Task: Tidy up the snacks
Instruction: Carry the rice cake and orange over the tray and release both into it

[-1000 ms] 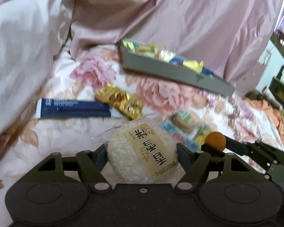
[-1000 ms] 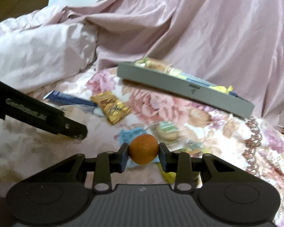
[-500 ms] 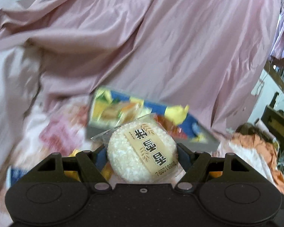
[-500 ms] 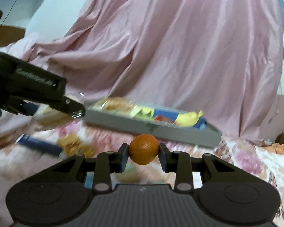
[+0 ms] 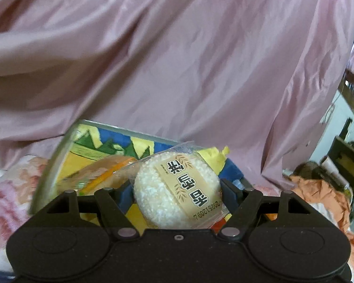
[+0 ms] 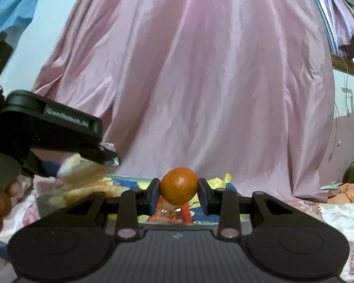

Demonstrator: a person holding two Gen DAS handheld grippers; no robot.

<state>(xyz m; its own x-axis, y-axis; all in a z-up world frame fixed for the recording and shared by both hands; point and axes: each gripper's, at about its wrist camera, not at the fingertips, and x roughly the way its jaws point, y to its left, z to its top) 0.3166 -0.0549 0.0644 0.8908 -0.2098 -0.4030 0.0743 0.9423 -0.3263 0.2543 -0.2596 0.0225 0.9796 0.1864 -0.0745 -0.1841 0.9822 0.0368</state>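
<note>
My left gripper [image 5: 177,188] is shut on a round white rice cake in a clear wrapper with a tan label [image 5: 174,188]. It holds it just above the grey snack tray [image 5: 49,172], which holds several colourful packets. My right gripper [image 6: 179,194] is shut on a small orange [image 6: 179,186], held over the same tray [image 6: 42,202]. The left gripper [image 6: 59,136] also shows in the right wrist view at the left, with the wrapped cake [image 6: 82,165] in it.
A pink satin quilt [image 5: 177,59] rises behind the tray and fills the background. The floral bedsheet [image 5: 9,188] lies under the tray. Orange cloth [image 5: 323,195] and dark furniture [image 5: 347,162] are at the right.
Both grippers have lifted off the bedsheet and moved forward to the tray, each keeping its snack. The loose packets on the sheet have dropped out of view.
</note>
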